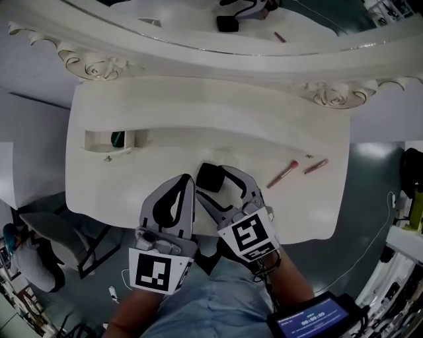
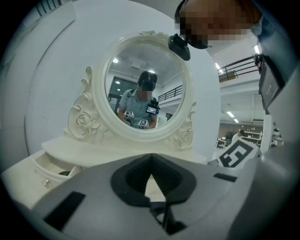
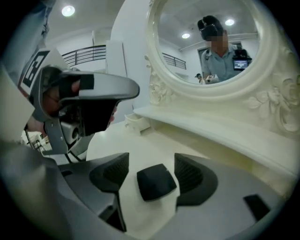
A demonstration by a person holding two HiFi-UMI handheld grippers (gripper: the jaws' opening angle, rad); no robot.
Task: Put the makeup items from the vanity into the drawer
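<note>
The white vanity top point(image 1: 198, 112) carries a black compact point(image 1: 210, 177) near its front edge. To the right lie 2 makeup items just apart, a long pink stick point(image 1: 283, 174) and a short pink stick point(image 1: 316, 166). At the left, a small drawer point(image 1: 109, 140) stands open with something dark green inside.

compact point(image 1: 210, 177): one, black
pink sticks point(image 1: 283, 174) point(image 1: 316, 166): two
drawer point(image 1: 96, 140): one
mirror point(image 1: 198, 56): one
table point(image 1: 165, 99): one
tongs point(image 1: 188, 179) point(image 1: 215, 186): two

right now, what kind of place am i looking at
Probably a dressing-table setup staged in a large hall or lab, not a bedroom. A white vanity with an ornate oval mirror holds a pink makeup stick, while a railed balcony and ceiling lights show beyond it.
</note>
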